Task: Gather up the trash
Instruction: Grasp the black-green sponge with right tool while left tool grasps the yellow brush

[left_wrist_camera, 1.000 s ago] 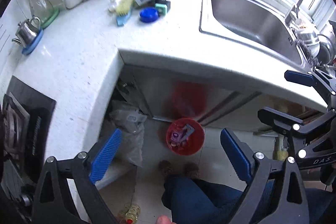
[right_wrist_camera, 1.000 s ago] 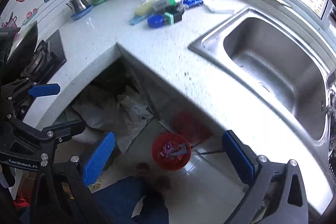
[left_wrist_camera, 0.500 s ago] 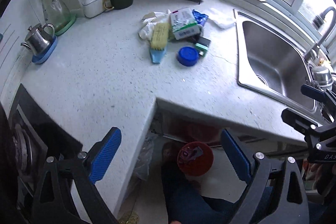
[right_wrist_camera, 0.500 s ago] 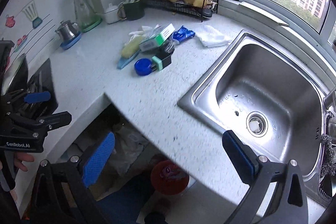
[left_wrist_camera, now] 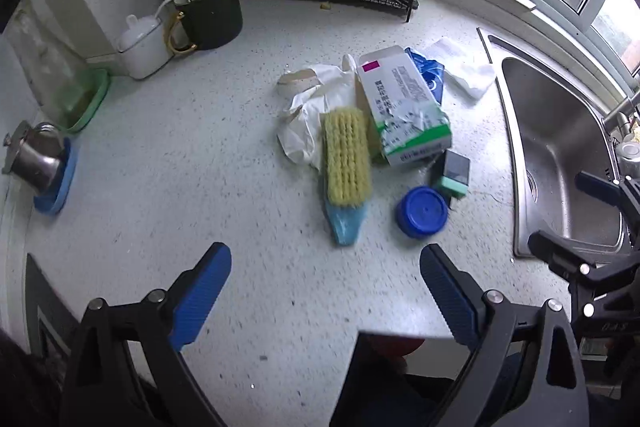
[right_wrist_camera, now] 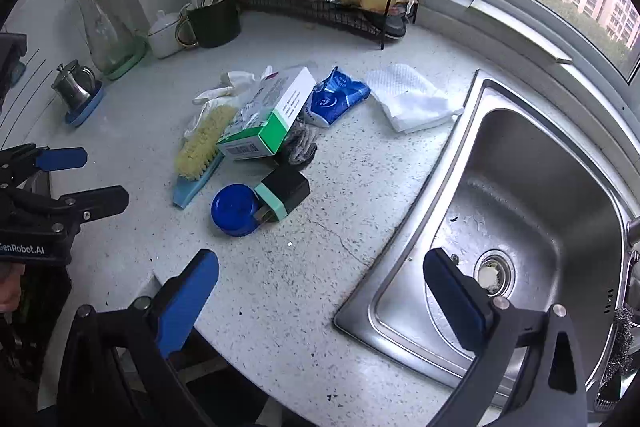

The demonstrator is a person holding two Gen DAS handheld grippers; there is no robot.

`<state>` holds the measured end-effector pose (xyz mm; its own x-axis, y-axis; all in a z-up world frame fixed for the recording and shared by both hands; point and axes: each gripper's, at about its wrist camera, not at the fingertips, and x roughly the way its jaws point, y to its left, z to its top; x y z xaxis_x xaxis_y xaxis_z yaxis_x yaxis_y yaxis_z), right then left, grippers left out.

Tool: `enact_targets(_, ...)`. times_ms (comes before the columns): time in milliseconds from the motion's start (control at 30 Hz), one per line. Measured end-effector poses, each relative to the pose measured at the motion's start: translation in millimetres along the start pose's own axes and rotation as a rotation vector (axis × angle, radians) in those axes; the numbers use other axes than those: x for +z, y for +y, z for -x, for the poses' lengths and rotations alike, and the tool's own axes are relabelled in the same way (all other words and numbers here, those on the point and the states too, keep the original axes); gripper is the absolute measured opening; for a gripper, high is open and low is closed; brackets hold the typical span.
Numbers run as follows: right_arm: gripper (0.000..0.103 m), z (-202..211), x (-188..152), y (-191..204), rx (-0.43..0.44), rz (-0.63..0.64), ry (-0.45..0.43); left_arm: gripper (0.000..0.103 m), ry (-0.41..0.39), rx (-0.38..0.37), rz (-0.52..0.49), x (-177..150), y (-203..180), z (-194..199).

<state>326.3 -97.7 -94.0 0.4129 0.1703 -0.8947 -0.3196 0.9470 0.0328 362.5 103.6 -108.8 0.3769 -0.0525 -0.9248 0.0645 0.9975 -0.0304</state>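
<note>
Left wrist view: at frame centre we see the trash pile on the counter (left_wrist_camera: 160, 155), namely a green-and-white carton (left_wrist_camera: 404, 115), blue lid (left_wrist_camera: 422, 211), yellow scrub brush (left_wrist_camera: 346, 163), crumpled white wrapper (left_wrist_camera: 308, 115) and blue packet (left_wrist_camera: 430, 75). We judge none of it collected yet; everything remains to be picked up. Left gripper (left_wrist_camera: 325, 277), bottom of frame, has its jaws spread wide and holds nothing. Right gripper (right_wrist_camera: 320, 283), likewise wide apart and empty, hangs over the counter edge beside the sink (right_wrist_camera: 532, 187).
</note>
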Motion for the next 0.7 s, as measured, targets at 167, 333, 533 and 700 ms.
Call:
enact_targets(167,0.102,-26,19,-1,0.004,-0.061,0.088,0.094,0.061,-0.048,-0.023,18,7,-31)
enact_targets(333,0.102,-49,35,-4,-0.006,-0.153,0.143,0.094,0.105,-0.081,-0.041,27,15,-52)
enact_targets(533,0.096,-69,51,2,-0.012,-0.194,0.190,0.094,0.125,-0.095,-0.054,38,21,-67)
enact_targets(700,0.084,-84,54,2,-0.030,-0.222,0.232,0.094,0.135,-0.119,-0.071,45,22,-73)
